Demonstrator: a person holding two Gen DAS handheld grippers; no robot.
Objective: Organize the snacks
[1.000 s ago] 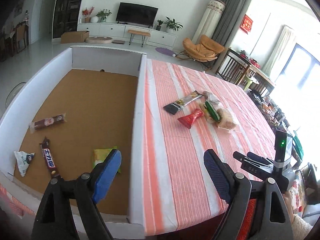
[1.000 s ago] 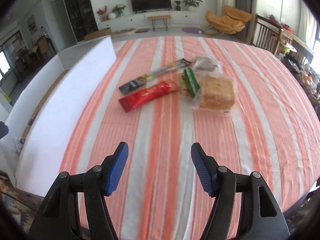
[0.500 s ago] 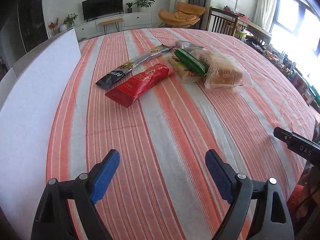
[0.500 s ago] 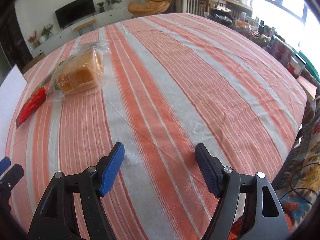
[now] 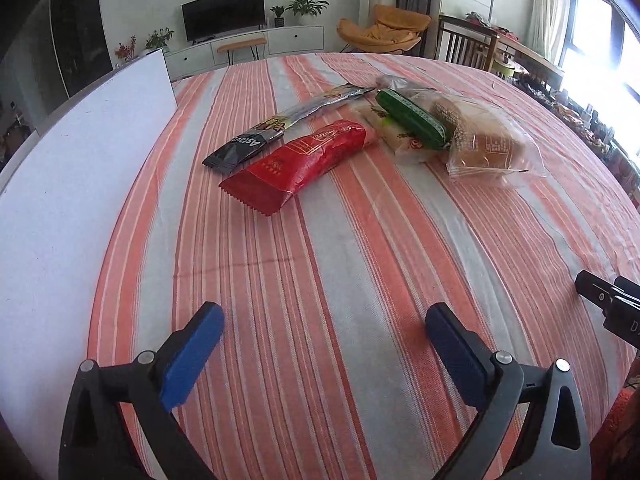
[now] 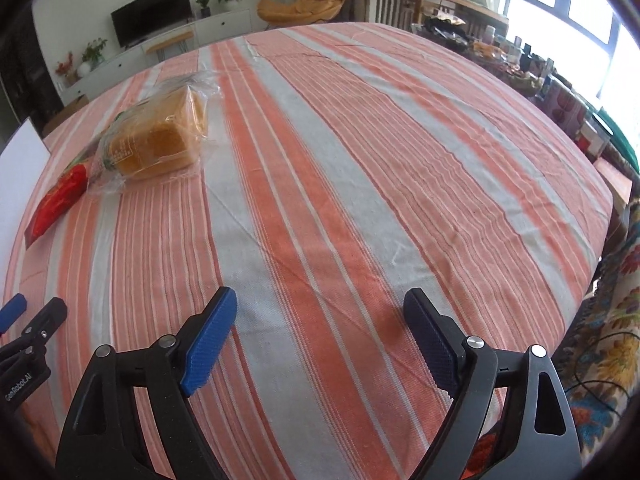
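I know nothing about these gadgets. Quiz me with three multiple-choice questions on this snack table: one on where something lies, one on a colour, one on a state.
1. The red snack packet lies:
A. beside the black packet
B. on the orange chair
C. between the gripper's fingers

2. The tablecloth stripes are:
A. blue
B. orange and grey
C. green

3. The left hand-held gripper is:
A. shut on bread
B. open, holding nothing
C. shut on a packet

Answers: 1 A, they lie side by side; 2 B, the stripes show clearly; 3 B, only cloth shows between its fingers.
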